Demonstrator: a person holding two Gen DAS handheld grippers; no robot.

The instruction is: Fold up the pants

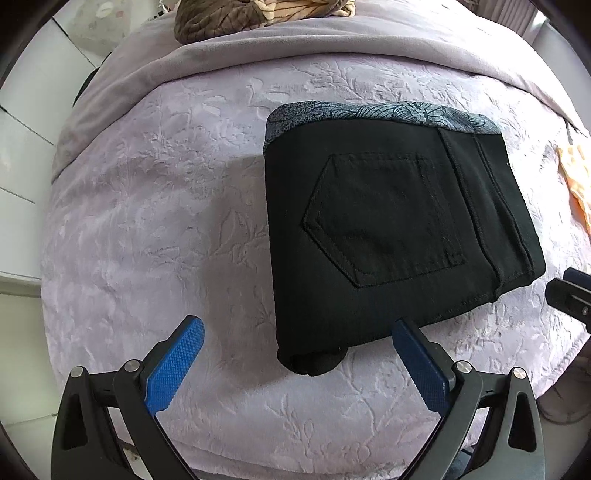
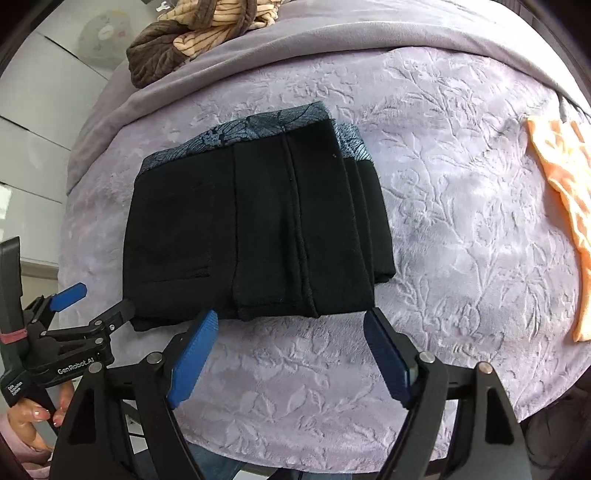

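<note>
The black pants [image 1: 388, 229] lie folded into a compact rectangle on the lilac embossed bedspread [image 1: 147, 221], back pocket up, grey patterned waistband at the far edge. They also show in the right wrist view [image 2: 258, 229]. My left gripper [image 1: 297, 328] is open and empty, just short of the pants' near left corner. It also shows in the right wrist view [image 2: 101, 301]. My right gripper [image 2: 290, 319] is open and empty at the pants' near edge. Part of it shows at the right edge of the left wrist view [image 1: 570, 295].
An orange cloth [image 2: 565, 206] lies at the right of the bed. A brown and cream garment [image 2: 192, 33] is heaped at the far edge on a plain grey sheet [image 2: 332, 40]. White cabinets [image 1: 22, 147] stand to the left. The bed's near edge is just below the grippers.
</note>
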